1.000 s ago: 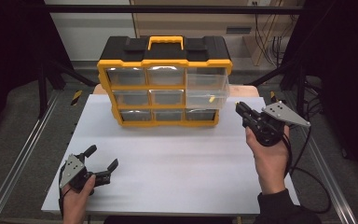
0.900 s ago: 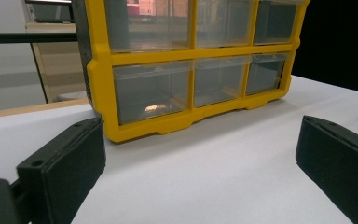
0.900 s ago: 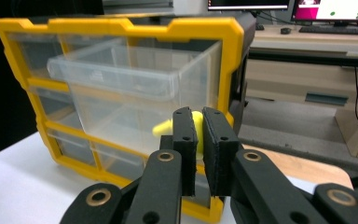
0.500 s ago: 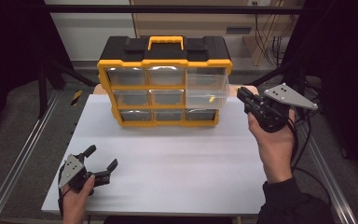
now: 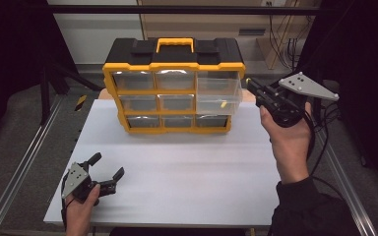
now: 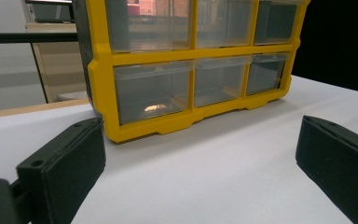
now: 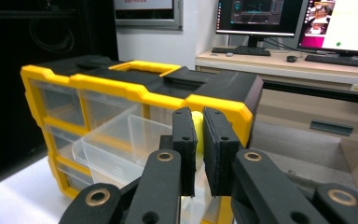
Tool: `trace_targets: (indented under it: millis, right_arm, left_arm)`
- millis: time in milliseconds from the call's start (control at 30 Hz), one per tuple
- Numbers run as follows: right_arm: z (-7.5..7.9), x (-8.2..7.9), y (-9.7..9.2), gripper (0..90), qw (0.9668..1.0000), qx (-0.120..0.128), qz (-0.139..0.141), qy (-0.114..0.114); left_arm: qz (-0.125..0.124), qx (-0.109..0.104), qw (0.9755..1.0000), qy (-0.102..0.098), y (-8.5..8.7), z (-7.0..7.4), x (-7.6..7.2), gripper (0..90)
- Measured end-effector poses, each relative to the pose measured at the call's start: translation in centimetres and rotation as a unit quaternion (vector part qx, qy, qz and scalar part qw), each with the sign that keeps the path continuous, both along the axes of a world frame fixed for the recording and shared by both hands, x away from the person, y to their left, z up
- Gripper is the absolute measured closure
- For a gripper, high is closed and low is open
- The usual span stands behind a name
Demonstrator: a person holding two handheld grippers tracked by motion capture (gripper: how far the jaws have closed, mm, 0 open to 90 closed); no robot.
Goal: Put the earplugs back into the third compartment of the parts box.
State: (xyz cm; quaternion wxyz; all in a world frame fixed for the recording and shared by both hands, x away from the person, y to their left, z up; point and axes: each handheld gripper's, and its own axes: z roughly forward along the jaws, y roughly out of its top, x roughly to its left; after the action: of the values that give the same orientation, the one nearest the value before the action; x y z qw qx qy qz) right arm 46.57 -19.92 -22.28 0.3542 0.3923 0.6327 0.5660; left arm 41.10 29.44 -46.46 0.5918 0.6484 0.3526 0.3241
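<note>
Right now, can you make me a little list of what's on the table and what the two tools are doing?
Box: yellow and black drawer box at the back of the white table
Open drawer: clear drawer on the box's right side, pulled out
Right tool: raised by the open drawer, shut on a small yellow thing
Left tool: open, low at the table's near left corner
</note>
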Motion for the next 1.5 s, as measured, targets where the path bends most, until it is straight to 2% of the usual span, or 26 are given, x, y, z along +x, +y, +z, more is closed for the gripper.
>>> trace_targets:
  millis: [100, 300, 400, 867, 1233, 1367, 1500]
  right_arm:
    - [0.4, 0.1, 0.1, 83.7, 0.9999, 0.012, -0.001, -0.005]
    - [1.1, 0.3, 0.2, 83.7, 0.9999, 0.014, 0.000, -0.005]
    - [1.4, 0.4, 0.3, 83.8, 0.9998, 0.014, -0.003, -0.014]
    - [1.8, 1.3, 0.8, 83.7, 0.9995, 0.029, 0.006, -0.008]
    - [1.5, 1.8, 1.8, 83.6, 0.9996, 0.024, 0.015, -0.003]
    - [1.8, 2.0, 1.9, 83.5, 0.9993, 0.033, 0.017, -0.005]
    - [2.0, 2.1, 2.1, 83.5, 0.9993, 0.031, 0.018, -0.005]
  left_arm:
    - [0.002, -0.001, 1.0000, -0.001, 0.1, 0.1, 0.0, 1.2]
    - [0.001, -0.001, 1.0000, -0.002, 0.0, 0.1, 0.0, 1.2]
    - [0.002, 0.000, 1.0000, -0.005, 0.1, 0.2, 0.0, 1.3]
    - [0.002, 0.001, 1.0000, -0.004, 0.1, 0.2, 0.0, 1.3]
    - [0.001, 0.002, 1.0000, -0.003, 0.1, 0.1, 0.0, 1.2]
    - [0.001, 0.000, 1.0000, -0.002, 0.1, 0.1, 0.0, 1.3]
    - [0.001, 0.001, 1.0000, -0.003, 0.1, 0.1, 0.0, 1.3]
